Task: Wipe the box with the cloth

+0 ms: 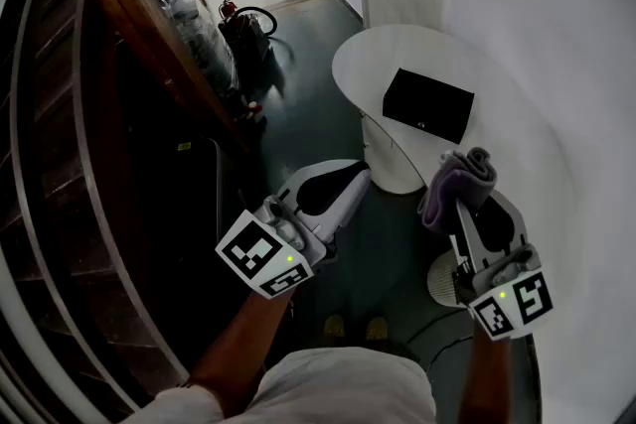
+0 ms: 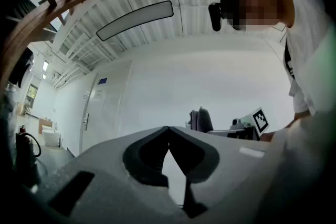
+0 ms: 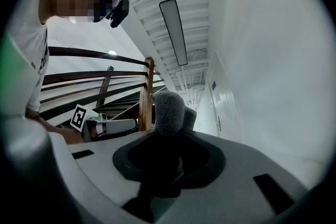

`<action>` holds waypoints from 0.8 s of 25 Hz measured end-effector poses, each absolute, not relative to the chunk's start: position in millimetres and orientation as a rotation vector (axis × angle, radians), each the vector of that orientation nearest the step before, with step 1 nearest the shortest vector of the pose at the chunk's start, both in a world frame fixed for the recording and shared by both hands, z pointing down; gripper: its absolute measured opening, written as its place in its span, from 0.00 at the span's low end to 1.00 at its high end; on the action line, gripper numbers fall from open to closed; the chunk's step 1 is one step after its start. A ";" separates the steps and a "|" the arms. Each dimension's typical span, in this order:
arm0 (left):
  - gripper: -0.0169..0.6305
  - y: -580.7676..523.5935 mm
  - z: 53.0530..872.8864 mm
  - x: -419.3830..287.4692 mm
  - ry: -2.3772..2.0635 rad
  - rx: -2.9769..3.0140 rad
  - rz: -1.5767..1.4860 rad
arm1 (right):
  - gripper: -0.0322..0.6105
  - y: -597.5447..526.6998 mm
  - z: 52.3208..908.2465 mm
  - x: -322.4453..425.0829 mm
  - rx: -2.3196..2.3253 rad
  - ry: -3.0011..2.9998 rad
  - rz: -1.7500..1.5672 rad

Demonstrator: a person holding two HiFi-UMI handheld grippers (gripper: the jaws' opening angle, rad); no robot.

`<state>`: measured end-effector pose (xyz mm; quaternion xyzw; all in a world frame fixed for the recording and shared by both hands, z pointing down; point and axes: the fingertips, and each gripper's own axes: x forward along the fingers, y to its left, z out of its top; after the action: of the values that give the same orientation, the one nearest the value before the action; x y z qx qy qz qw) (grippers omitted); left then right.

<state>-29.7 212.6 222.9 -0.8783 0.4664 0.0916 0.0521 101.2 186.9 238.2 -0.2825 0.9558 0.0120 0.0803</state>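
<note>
The left gripper (image 2: 168, 131) was shut, the tips of its dark jaws meeting with nothing between them, and it was held over the dark floor (image 1: 308, 55) to the left of the round white pedestal table (image 1: 368, 65). The right gripper (image 1: 485, 213) was clamped on a folded grey-purple fuzzy cloth (image 1: 457, 182), whose thick rolled end stood up past the jaw tips in the right gripper view and bunched at the front of the gripper in the head view. Both grippers were raised in front of the person, well apart from each other, and each carried a cube with black-and-white square markers at its rear. The flat black rectangular box (image 1: 428, 103) lay on the white table top towards its right side, close to the white wall (image 1: 556, 35), with a small pale mark near its near edge. The cloth was in the air on the near side of the box, apart from it and not touching either the box or the table. A brown wooden handrail (image 1: 139, 15) with dark rails below it ran along the left of the head view.
</note>
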 end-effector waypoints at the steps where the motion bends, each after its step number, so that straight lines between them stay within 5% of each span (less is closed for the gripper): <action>1: 0.05 212.5 222.7 -29.6 1.418 -2.671 0.279 | 0.21 187.0 237.9 100.8 -0.843 2.859 0.037; 20: 0.05 194.7 239.0 -12.8 1.455 -2.658 0.260 | 0.21 171.8 246.2 112.0 -0.810 2.875 0.068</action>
<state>-12.8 194.7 239.0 -0.8729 0.4778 0.0853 0.0504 112.0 171.8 246.2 -0.2703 0.9594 0.0227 0.0767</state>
